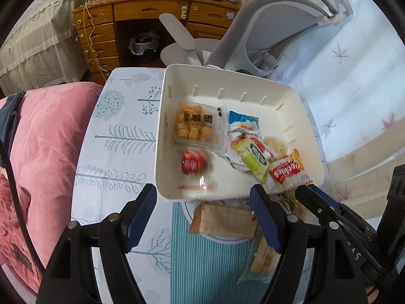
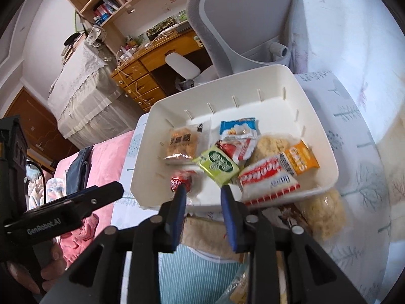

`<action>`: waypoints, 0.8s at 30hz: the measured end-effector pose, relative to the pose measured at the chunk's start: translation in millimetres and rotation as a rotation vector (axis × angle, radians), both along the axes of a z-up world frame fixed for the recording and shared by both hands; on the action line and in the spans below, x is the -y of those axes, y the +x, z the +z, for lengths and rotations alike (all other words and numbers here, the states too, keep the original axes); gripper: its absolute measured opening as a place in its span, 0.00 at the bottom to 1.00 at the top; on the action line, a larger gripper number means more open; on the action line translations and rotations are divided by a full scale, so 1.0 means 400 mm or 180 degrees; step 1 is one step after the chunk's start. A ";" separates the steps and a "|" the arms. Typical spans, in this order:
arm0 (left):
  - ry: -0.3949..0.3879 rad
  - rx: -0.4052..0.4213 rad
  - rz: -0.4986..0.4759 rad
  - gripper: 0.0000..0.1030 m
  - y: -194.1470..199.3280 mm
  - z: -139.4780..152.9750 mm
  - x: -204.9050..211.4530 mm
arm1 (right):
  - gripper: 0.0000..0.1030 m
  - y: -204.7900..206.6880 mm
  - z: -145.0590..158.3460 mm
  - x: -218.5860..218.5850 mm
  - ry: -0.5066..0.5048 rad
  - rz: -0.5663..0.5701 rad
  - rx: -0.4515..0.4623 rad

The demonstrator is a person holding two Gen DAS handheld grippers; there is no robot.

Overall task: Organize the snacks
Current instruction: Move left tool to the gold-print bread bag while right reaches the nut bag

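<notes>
A white bin (image 1: 291, 93) (image 2: 273, 76) on the table holds several snacks: a tray of fried bites (image 1: 196, 124) (image 2: 181, 141), a red packet (image 1: 193, 163) (image 2: 179, 181), a green packet (image 1: 253, 155) (image 2: 217, 164), and a red-and-orange cookie pack (image 1: 287, 168) (image 2: 276, 172). My left gripper (image 1: 202, 197) is open and empty just before the bin's near wall. My right gripper (image 2: 203, 192) is open and empty at the bin's near rim; it also shows in the left wrist view (image 1: 319, 202). A brown wafer pack (image 1: 225, 217) (image 2: 205, 230) lies beneath both grippers.
More snack packets lie on the table: a pale bar (image 1: 263, 258) and a puffed-rice pack (image 2: 321, 212). A pink quilt (image 1: 43, 152) lies left. A grey office chair (image 1: 265, 30) and a wooden desk (image 1: 101, 25) stand behind the table.
</notes>
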State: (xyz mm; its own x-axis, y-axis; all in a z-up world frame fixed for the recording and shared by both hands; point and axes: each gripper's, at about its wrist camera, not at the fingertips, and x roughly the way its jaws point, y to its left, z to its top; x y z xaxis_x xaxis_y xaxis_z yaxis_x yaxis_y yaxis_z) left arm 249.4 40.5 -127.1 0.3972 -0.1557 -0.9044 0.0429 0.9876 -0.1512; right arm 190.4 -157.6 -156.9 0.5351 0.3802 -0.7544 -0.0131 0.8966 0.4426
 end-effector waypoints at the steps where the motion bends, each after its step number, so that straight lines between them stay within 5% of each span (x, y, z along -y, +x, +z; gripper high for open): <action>1: -0.0024 -0.0012 -0.0052 0.73 -0.010 0.001 -0.001 | 0.29 -0.010 -0.001 0.001 -0.0002 -0.0034 -0.0012; 20: -0.0189 -0.0380 -0.1014 0.82 -0.130 -0.049 0.036 | 0.38 -0.282 -0.058 0.018 -0.0096 -0.0980 -0.0367; 24: -0.0148 -0.0436 -0.1127 0.84 -0.144 -0.057 0.050 | 0.55 -0.317 -0.064 0.033 -0.0110 -0.1114 -0.0358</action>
State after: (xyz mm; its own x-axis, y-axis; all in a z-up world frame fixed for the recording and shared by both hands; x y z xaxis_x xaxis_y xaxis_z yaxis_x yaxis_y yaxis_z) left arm 191.7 20.6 -149.9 0.1873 -0.3036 -0.9342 0.3565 0.9072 -0.2233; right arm 63.7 -170.7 -182.4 0.5413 0.1619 -0.8251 0.3442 0.8527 0.3930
